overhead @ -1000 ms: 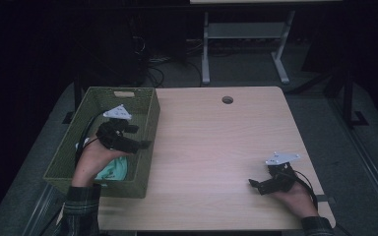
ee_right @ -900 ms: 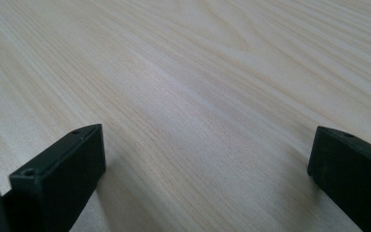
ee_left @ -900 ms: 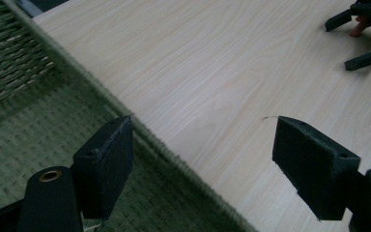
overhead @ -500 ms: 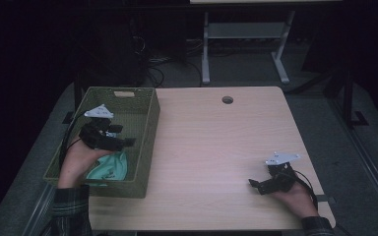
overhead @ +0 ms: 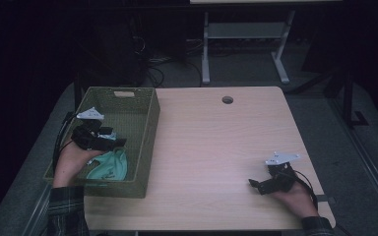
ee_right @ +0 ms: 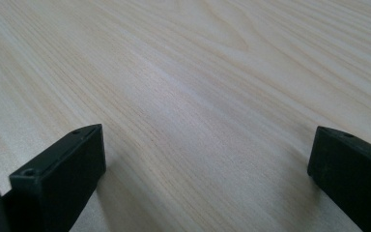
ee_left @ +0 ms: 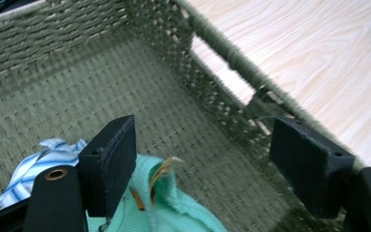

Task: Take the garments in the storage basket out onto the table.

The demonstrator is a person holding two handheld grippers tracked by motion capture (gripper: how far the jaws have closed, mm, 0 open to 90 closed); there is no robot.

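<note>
The tabletop is pale wood, with a small round hole near the middle of its far edge. A green woven basket stands along the tabletop's left edge, reaching from the far left corner most of the way toward the near edge. Inside it, at the near end, lies a mint-green cloth, and in the left gripper view a blue-and-white striped cloth lies just beside it on the basket floor. The left gripper hangs inside the basket, just above the mint-green cloth, held over the basket's left wall; its jaws stand wide apart with nothing between them. The right gripper rests near the tabletop's near right corner, well apart from the basket, pointing left across the wood, its jaws spread wide over bare wood, gripping nothing.
</note>
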